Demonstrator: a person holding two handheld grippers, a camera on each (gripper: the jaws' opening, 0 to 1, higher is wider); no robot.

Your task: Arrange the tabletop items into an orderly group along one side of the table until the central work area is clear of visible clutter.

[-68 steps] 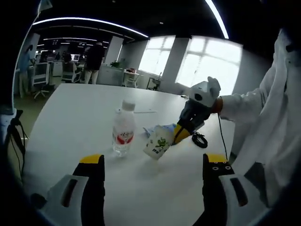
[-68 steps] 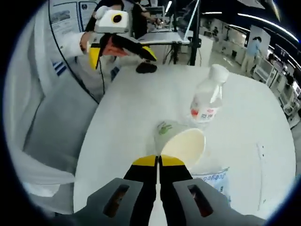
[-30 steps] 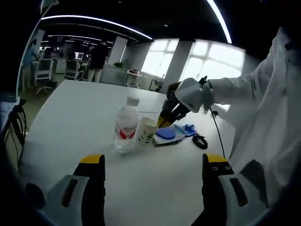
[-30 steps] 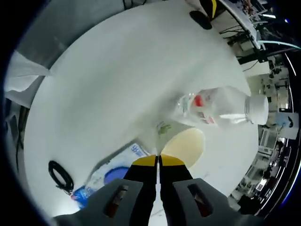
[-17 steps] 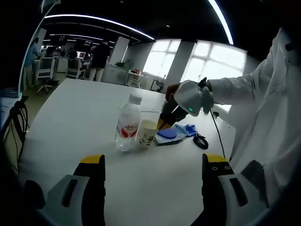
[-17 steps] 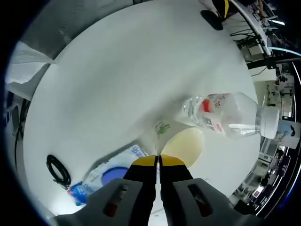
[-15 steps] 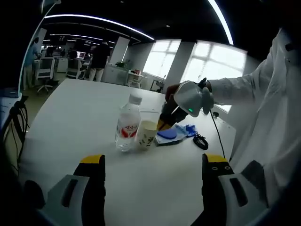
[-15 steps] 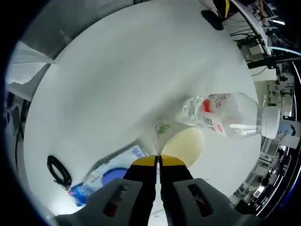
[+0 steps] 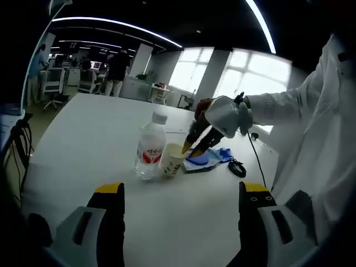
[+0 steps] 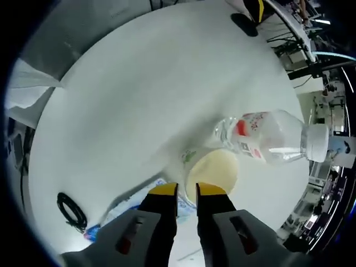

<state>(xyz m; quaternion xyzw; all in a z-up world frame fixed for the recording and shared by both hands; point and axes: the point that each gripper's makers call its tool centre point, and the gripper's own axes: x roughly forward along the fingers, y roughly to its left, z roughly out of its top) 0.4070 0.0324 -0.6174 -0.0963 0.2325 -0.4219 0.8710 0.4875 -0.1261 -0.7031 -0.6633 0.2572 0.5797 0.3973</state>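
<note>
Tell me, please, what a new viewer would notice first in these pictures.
First, the right tongs, open, just above the rim of a paper cup that stands close beside a water bottle on the white table. A blue packet and a black cable lie behind the cup.

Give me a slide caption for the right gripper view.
Right gripper open over the cup beside the bottle.
</note>
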